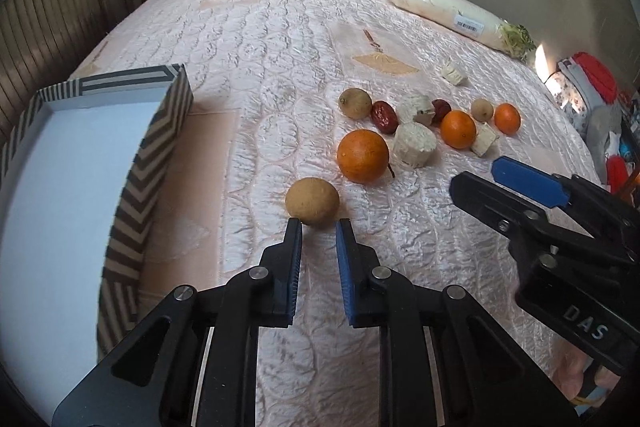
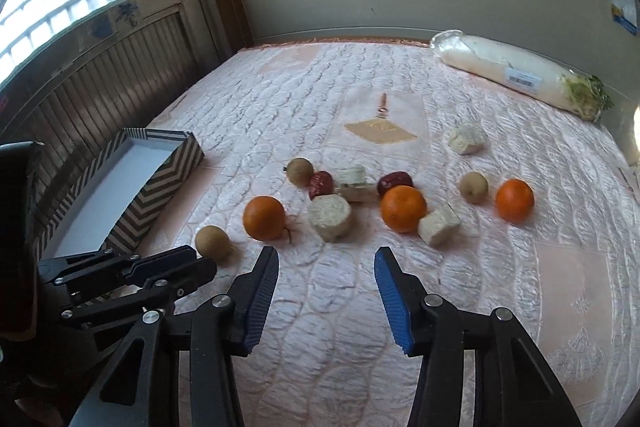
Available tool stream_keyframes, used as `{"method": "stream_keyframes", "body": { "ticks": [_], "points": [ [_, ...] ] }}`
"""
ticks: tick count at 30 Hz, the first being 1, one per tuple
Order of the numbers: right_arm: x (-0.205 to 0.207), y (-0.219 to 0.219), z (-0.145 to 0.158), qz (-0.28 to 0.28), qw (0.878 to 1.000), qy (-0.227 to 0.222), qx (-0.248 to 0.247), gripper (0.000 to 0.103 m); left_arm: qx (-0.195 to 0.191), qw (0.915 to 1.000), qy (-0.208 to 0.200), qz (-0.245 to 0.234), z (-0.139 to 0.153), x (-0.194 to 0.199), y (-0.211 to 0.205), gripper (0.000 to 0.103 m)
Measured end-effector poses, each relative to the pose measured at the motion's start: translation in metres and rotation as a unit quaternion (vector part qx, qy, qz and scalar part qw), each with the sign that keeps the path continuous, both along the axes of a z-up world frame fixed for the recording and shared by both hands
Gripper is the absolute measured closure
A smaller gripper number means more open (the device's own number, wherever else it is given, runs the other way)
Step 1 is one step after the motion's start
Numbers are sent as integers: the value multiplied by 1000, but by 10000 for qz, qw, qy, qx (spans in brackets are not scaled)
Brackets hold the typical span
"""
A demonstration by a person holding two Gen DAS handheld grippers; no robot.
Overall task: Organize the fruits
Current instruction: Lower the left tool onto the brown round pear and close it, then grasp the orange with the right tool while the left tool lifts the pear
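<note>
A round tan fruit point(image 1: 312, 201) point(image 2: 213, 242) lies on the quilted cover just beyond the tips of my left gripper point(image 1: 318, 223) point(image 2: 204, 263), whose jaws stand narrow and hold nothing. Behind it sit a large orange point(image 1: 363, 155) point(image 2: 264, 218), two smaller oranges point(image 1: 458, 129) point(image 1: 507, 118), red dates point(image 1: 384, 117) and two more tan fruits point(image 1: 355, 103) point(image 1: 481, 109). My right gripper point(image 2: 326, 253) point(image 1: 476, 175) hovers open over bare cover, short of a pale cut chunk point(image 2: 330, 218).
A striped box point(image 1: 168, 131) point(image 2: 160, 195) with a white inside stands at the left, beside my left gripper. A wrapped white radish point(image 1: 448, 11) point(image 2: 512, 75) lies at the back right. Several pale chunks are mixed among the fruit. Bags pile up past the bed's right edge.
</note>
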State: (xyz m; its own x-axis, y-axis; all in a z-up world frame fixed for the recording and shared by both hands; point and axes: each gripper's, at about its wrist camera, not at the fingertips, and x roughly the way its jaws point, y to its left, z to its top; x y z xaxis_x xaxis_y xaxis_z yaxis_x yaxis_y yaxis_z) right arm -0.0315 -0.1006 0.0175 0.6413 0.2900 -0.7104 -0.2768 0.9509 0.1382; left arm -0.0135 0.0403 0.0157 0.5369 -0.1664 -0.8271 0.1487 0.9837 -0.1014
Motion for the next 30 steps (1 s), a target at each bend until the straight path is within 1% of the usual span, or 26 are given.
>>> {"method": "stream_keyframes", "body": {
  "ticks": [1, 3, 6, 7, 8, 9, 11, 13, 17, 19, 20, 21, 26, 30],
  "points": [
    [0, -2, -1, -16, 10000, 13, 26, 54, 17, 10000, 47, 14, -2, 3, -1, 86],
    [0, -6, -1, -26, 10000, 22, 41, 54, -26, 10000, 11, 23, -2, 4, 0, 86],
    [0, -11, -1, -35, 9999, 35, 100, 54, -223, 9996, 129, -96, 1, 4, 2, 86],
    [0, -12, -2, -42, 9999, 51, 121, 54, -250, 9995, 131, -119, 2, 3, 3, 84],
    [1, -14, -2, -52, 9998, 71, 153, 54, -261, 9995, 125, -142, 3, 2, 3, 75],
    [1, -15, -2, -57, 9998, 75, 176, 54, -273, 9994, 126, -144, 4, 1, 4, 60],
    [2, -16, -3, -60, 9997, 87, 210, 54, -346, 9993, 66, -109, 5, 0, 6, 45],
    [3, -16, -4, -70, 9997, 101, 204, 54, -388, 9992, 13, -64, 6, 2, 6, 45],
    [3, -17, -6, -70, 9997, 124, 215, 54, -201, 9998, 67, 39, 1, 11, 3, 45],
    [3, -17, -6, -71, 9997, 107, 199, 54, -177, 9998, 26, 88, -1, 13, 4, 45],
    [3, -16, -5, -62, 9997, 91, 199, 54, -187, 9998, -28, 116, -1, 14, 5, 55],
    [3, -16, -5, -49, 9998, 78, 201, 54, -168, 9997, -65, 135, -1, 14, 6, 75],
    [3, -7, -5, 147, 9996, 35, 228, 54, -95, 9997, -133, 170, 0, 12, 10, 74],
    [6, 7, -8, 384, 9985, 110, 371, 54, -65, 9989, -317, 353, 16, 0, 21, 74]
  ]
}}
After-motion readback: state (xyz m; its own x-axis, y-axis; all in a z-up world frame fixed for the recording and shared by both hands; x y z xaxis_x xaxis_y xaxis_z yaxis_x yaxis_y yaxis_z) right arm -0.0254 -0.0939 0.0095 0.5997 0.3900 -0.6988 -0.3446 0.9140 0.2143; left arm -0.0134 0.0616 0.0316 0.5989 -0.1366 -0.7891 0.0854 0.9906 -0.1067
